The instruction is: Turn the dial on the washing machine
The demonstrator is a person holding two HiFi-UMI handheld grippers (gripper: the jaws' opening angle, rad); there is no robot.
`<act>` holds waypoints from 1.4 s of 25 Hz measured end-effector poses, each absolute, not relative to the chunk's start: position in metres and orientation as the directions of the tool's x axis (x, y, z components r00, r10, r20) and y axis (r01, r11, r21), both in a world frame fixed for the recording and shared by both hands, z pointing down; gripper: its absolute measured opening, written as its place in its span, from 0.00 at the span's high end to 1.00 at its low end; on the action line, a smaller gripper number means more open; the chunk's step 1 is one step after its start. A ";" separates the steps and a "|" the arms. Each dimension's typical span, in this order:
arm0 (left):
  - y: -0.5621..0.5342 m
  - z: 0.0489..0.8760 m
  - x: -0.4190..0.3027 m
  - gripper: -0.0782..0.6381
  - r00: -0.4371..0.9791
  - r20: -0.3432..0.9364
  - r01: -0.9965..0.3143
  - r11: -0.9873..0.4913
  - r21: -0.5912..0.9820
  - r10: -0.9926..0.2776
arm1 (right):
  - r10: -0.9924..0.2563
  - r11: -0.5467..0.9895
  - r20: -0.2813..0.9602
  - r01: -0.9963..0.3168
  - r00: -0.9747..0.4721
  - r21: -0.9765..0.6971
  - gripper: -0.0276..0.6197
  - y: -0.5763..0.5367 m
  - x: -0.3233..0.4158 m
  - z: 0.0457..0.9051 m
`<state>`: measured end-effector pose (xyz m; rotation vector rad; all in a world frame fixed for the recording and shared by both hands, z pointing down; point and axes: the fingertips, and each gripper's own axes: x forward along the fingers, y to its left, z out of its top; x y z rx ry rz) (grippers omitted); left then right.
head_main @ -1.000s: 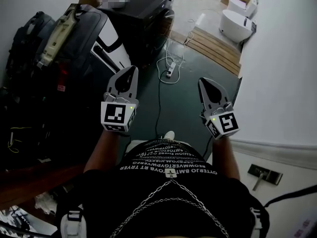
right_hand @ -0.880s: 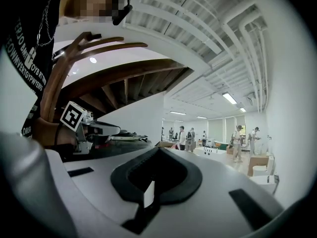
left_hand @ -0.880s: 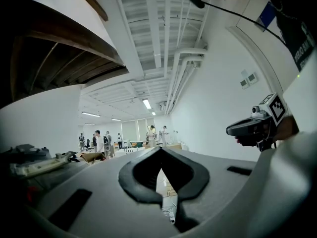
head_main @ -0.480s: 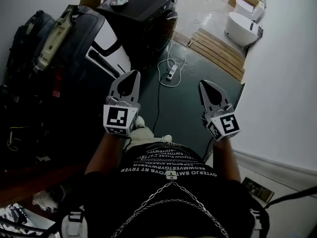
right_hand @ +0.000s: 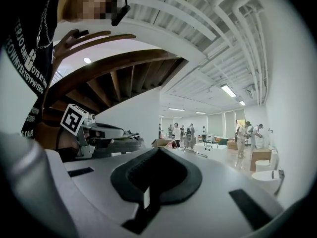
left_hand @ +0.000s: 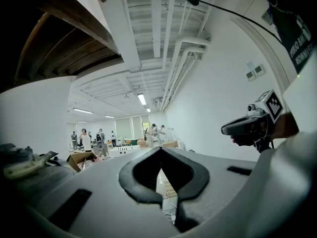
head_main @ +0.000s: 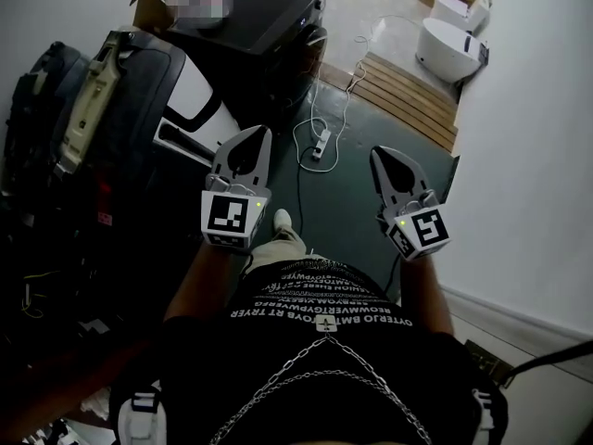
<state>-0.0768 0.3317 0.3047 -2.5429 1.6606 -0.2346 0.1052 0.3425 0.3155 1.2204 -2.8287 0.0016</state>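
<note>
A dark box-shaped washing machine (head_main: 269, 17) stands at the far end of the green floor in the head view; I cannot make out its dial. My left gripper (head_main: 251, 143) and right gripper (head_main: 389, 161) are held level side by side in the air, well short of the machine. In the left gripper view the left gripper (left_hand: 161, 150) has its tips together with nothing between them. The right gripper (right_hand: 158, 150) is likewise shut and empty in its own view. Each gripper also appears in the other's view: the right gripper (left_hand: 247, 126) and the left gripper (right_hand: 106, 133).
Black bags and cases (head_main: 111, 100) are piled along the left. A white power strip with its cable (head_main: 320, 139) lies on the floor ahead. A wooden pallet (head_main: 398, 86) and white toilets (head_main: 449, 44) stand beyond, and a white wall (head_main: 537, 156) runs along the right. People stand far off in the hall.
Both grippers have travelled forward together with the person. The bags and the machine have shifted in the head view, and a foot has come into sight between the arms.
</note>
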 end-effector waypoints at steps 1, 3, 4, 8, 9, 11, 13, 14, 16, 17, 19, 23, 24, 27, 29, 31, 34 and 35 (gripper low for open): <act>0.320 0.303 -0.079 0.88 0.402 0.073 -0.896 -0.409 -0.171 -0.913 | -0.728 0.685 0.056 -0.728 -0.684 0.024 0.96 0.333 0.101 0.315; 0.298 0.300 -0.083 0.88 0.408 0.078 -0.892 -0.416 -0.177 -0.909 | -0.732 0.681 0.054 -0.731 -0.680 0.026 0.96 0.313 0.093 0.315; 0.288 0.299 -0.085 0.88 0.414 0.080 -0.891 -0.422 -0.166 -0.907 | -0.734 0.678 0.052 -0.734 -0.677 0.024 0.96 0.303 0.090 0.315; 0.252 0.302 -0.092 0.88 0.442 0.080 -0.885 -0.449 -0.127 -0.894 | -0.755 0.654 0.061 -0.756 -0.653 0.010 0.96 0.266 0.080 0.314; 0.244 0.303 -0.095 0.88 0.445 0.083 -0.883 -0.452 -0.128 -0.892 | -0.764 0.643 0.069 -0.766 -0.642 0.002 0.96 0.257 0.077 0.313; 0.230 0.306 -0.102 0.88 0.446 0.087 -0.880 -0.454 -0.141 -0.891 | -0.771 0.635 0.071 -0.773 -0.633 -0.002 0.96 0.242 0.071 0.314; 0.216 0.308 -0.110 0.88 0.450 0.089 -0.876 -0.459 -0.148 -0.888 | -0.772 0.633 0.075 -0.774 -0.631 0.001 0.96 0.230 0.064 0.314; 0.209 0.308 -0.114 0.88 0.453 0.086 -0.874 -0.461 -0.155 -0.888 | -0.775 0.629 0.083 -0.777 -0.627 0.002 0.96 0.224 0.060 0.314; 0.196 0.309 -0.121 0.88 0.455 0.080 -0.871 -0.463 -0.163 -0.887 | -0.778 0.623 0.096 -0.782 -0.620 0.002 0.96 0.214 0.054 0.314; 0.189 0.310 -0.124 0.88 0.457 0.079 -0.871 -0.464 -0.160 -0.886 | -0.779 0.623 0.099 -0.783 -0.620 -0.001 0.96 0.210 0.051 0.313; 0.179 0.309 -0.129 0.88 0.463 0.072 -0.871 -0.468 -0.151 -0.884 | -0.772 0.632 0.087 -0.775 -0.630 0.004 0.96 0.202 0.044 0.312; 0.161 0.307 -0.139 0.88 0.480 0.050 -0.864 -0.482 -0.146 -0.876 | -0.770 0.636 0.089 -0.771 -0.632 0.036 0.96 0.185 0.032 0.312; 0.157 0.307 -0.142 0.88 0.484 0.047 -0.863 -0.486 -0.142 -0.874 | -0.771 0.635 0.096 -0.771 -0.629 0.041 0.96 0.181 0.029 0.312; 0.146 0.310 -0.151 0.88 0.496 0.044 -0.858 -0.497 -0.129 -0.867 | -0.775 0.631 0.103 -0.774 -0.624 0.053 0.96 0.172 0.018 0.311; 0.139 0.313 -0.156 0.88 0.504 0.043 -0.854 -0.505 -0.125 -0.863 | -0.778 0.627 0.106 -0.777 -0.619 0.064 0.96 0.169 0.011 0.312; 0.133 0.316 -0.159 0.88 0.510 0.044 -0.851 -0.512 -0.119 -0.859 | -0.778 0.627 0.118 -0.775 -0.617 0.079 0.96 0.166 0.006 0.313; 0.124 0.318 -0.160 0.88 0.517 0.045 -0.848 -0.519 -0.111 -0.855 | -0.782 0.622 0.131 -0.777 -0.610 0.096 0.96 0.157 0.007 0.312; 0.121 0.319 -0.160 0.88 0.518 0.046 -0.847 -0.520 -0.111 -0.854 | -0.785 0.618 0.129 -0.780 -0.606 0.098 0.96 0.153 0.009 0.311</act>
